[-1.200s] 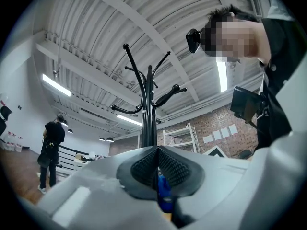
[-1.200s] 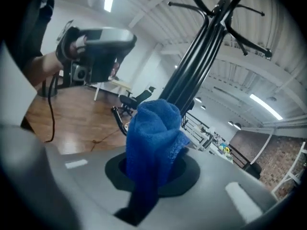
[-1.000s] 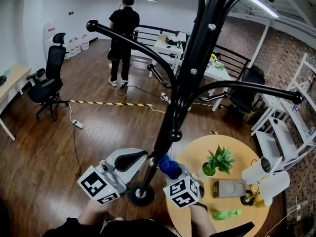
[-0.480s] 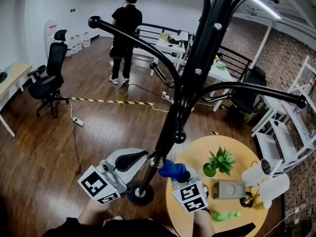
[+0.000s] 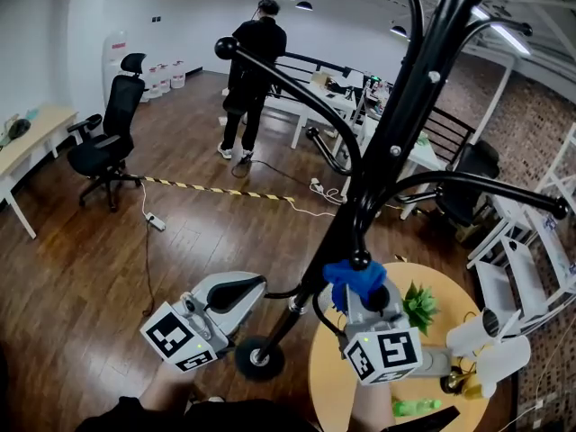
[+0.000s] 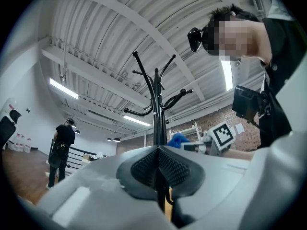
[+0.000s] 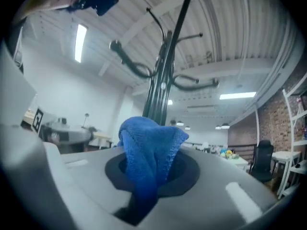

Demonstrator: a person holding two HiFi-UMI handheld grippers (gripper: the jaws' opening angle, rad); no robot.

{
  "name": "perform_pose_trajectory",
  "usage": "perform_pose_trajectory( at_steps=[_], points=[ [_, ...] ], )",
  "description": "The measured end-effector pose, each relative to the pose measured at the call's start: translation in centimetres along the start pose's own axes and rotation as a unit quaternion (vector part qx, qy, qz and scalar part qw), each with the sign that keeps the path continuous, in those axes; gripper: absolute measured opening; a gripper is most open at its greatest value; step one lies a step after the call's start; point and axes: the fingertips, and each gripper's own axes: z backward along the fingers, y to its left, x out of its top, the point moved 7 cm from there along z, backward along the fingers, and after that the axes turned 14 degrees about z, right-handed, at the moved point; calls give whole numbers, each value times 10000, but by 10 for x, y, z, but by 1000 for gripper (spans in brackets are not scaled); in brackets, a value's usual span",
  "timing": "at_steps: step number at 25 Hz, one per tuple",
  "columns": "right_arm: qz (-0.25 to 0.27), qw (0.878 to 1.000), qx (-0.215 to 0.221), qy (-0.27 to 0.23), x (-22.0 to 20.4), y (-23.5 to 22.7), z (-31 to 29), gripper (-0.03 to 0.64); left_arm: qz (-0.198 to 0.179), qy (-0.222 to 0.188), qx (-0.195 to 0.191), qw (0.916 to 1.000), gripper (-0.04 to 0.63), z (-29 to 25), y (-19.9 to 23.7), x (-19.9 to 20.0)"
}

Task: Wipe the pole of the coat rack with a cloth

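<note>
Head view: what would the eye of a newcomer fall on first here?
The tall black coat rack fills the middle, its curved arms spreading above the wooden floor. At its pole, the right gripper holds a bright blue cloth, while the left gripper is shut on the pole lower down. A person in black stands at the back.

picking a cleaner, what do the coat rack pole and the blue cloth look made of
Coat rack pole: probably metal with a glossy black painted finish, given the highlights along it and the screw heads. Blue cloth: looks like microfibre or terry, matte, with a fuzzy looped nap and soft folds.
</note>
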Motion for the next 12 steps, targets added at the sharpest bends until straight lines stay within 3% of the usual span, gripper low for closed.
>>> perform_pose_trajectory(
  at_steps=[5, 12],
  points=[
    [627, 9848, -874, -1366, 101, -43, -10, 49, -59, -26, -69, 10000, 3, 0, 1, 7],
    [667, 9642, -1346, -2185, 169, -75, 36, 51, -207, -79, -280, 9994, 5, -6, 0, 16]
  ],
)
